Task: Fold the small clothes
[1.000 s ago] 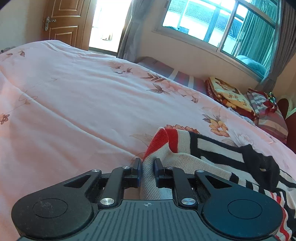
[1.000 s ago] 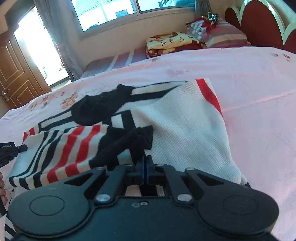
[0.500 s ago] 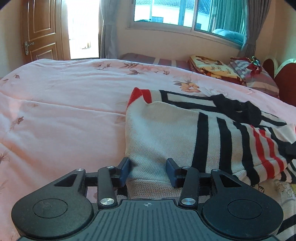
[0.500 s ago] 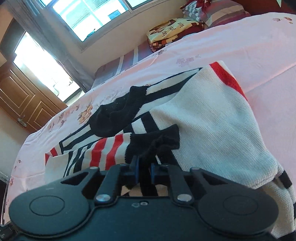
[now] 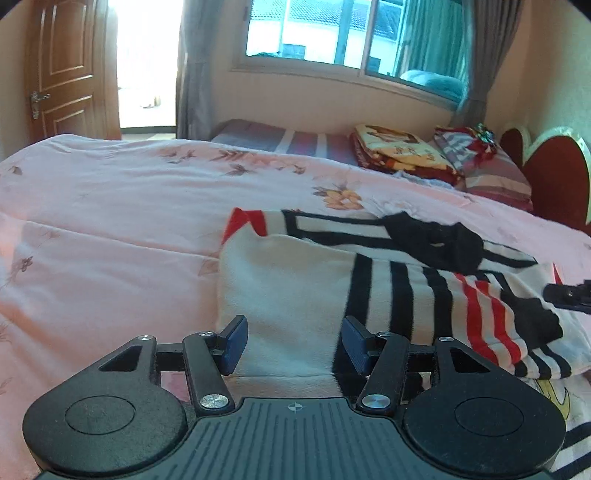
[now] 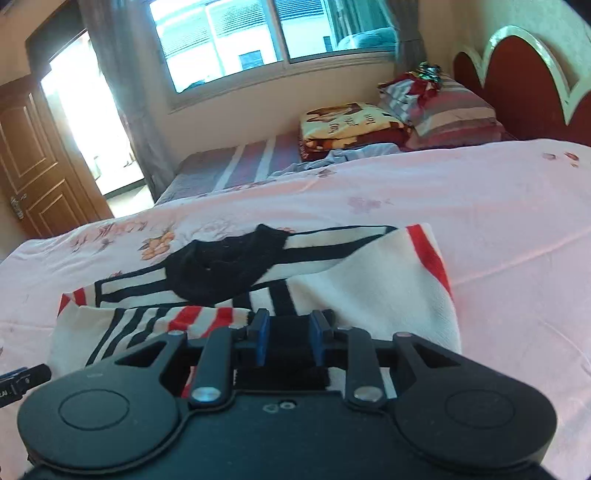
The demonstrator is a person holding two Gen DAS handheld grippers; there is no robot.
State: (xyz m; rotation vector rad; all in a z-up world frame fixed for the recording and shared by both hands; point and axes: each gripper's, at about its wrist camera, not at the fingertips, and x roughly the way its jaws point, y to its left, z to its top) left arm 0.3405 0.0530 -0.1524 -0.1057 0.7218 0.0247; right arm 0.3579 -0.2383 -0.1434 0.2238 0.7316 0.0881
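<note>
- Left wrist view: left gripper [image 5: 291,345] opening, pads clear of striped sweater [image 5: 295,295] folded on pink bedspread [image 5: 110,240]; best withdrawn straight, fold undisturbed.
- Right wrist view: right gripper [image 6: 287,334] parting, nothing pinched, sweater beneath; lift cleanly.

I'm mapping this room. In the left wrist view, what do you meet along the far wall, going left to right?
Wooden door → grey curtain → window → folded blanket → striped pillow → red headboard.
</note>
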